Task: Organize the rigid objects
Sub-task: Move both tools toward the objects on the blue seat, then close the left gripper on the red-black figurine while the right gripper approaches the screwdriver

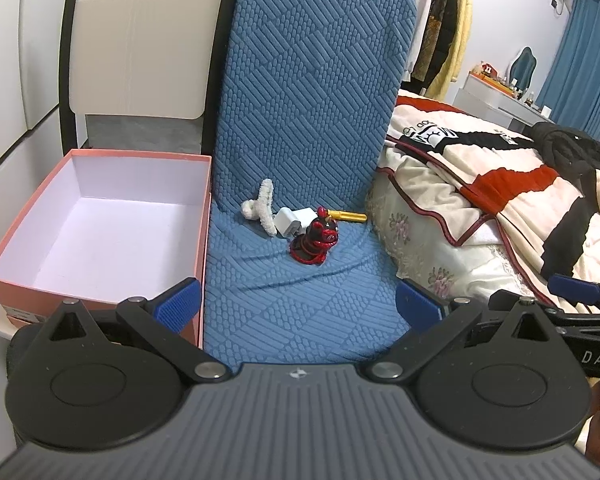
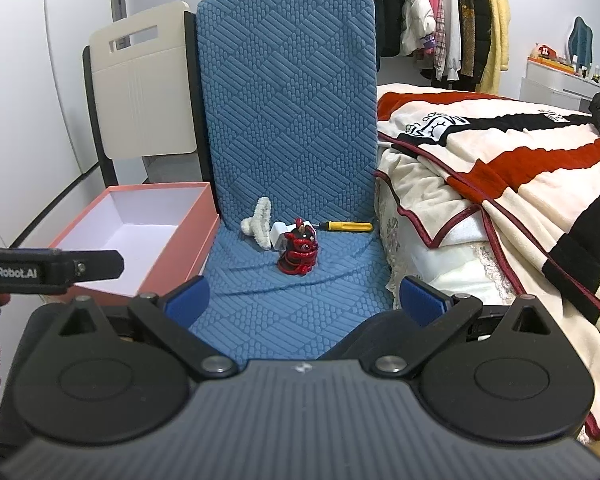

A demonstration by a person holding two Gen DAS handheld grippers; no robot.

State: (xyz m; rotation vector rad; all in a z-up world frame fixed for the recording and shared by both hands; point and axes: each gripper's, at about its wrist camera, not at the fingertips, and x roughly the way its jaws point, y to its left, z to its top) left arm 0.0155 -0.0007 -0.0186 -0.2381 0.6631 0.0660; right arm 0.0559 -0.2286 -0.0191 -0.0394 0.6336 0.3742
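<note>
On the blue chair seat (image 1: 300, 300) sit a red and black figurine (image 1: 315, 242), a white charger plug (image 1: 289, 221), a fuzzy white hair claw (image 1: 260, 205) and a yellow-handled screwdriver (image 1: 346, 215). The same figurine (image 2: 298, 252), plug (image 2: 279, 236), hair claw (image 2: 258, 223) and screwdriver (image 2: 346, 226) show in the right wrist view. An open pink box (image 1: 100, 220), white inside and holding nothing, stands left of the seat. My left gripper (image 1: 298, 304) is open, short of the objects. My right gripper (image 2: 305, 296) is open too, also short of them.
A bed with a red, black and cream blanket (image 2: 500, 184) presses against the chair's right side. A cream chair back (image 1: 140, 40) stands behind the box (image 2: 140, 240). Clothes hang on a rack (image 2: 440, 8) at the back. The other gripper's arm (image 2: 52, 266) crosses the box at left.
</note>
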